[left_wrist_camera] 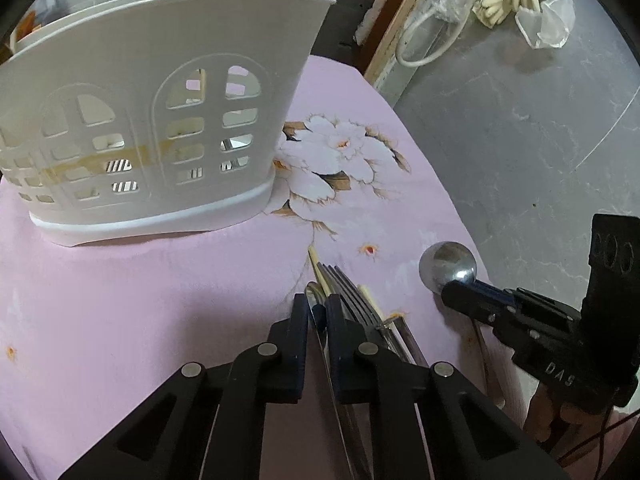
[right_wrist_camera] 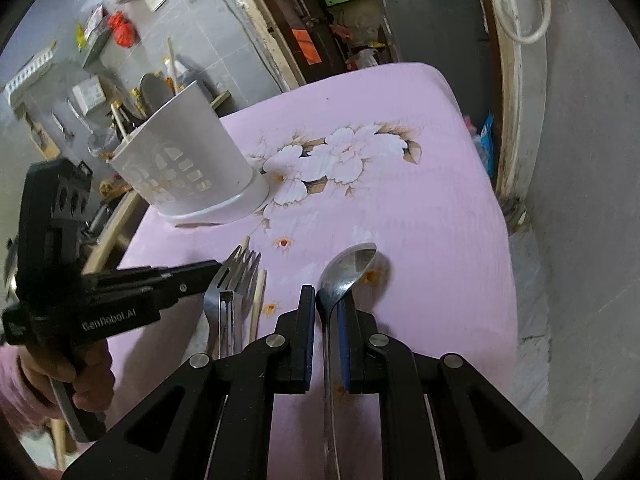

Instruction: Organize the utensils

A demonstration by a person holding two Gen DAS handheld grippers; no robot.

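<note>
The right gripper [right_wrist_camera: 326,312] fingers pinch the stiff, slick steel spoon [right_wrist_camera: 348,270] at its neck, the left gripper [left_wrist_camera: 318,312] fingers close on another utensil handle over the desk [left_wrist_camera: 140,300], near the caddy [left_wrist_camera: 152,120].

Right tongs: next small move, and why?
Probably lift the spoon and carry it toward the white caddy. The right tongs look closed on its neck, bowl just above the pink cloth; the caddy stands upright, top open. The left tongs grip another utensil, so keep clear.
</note>
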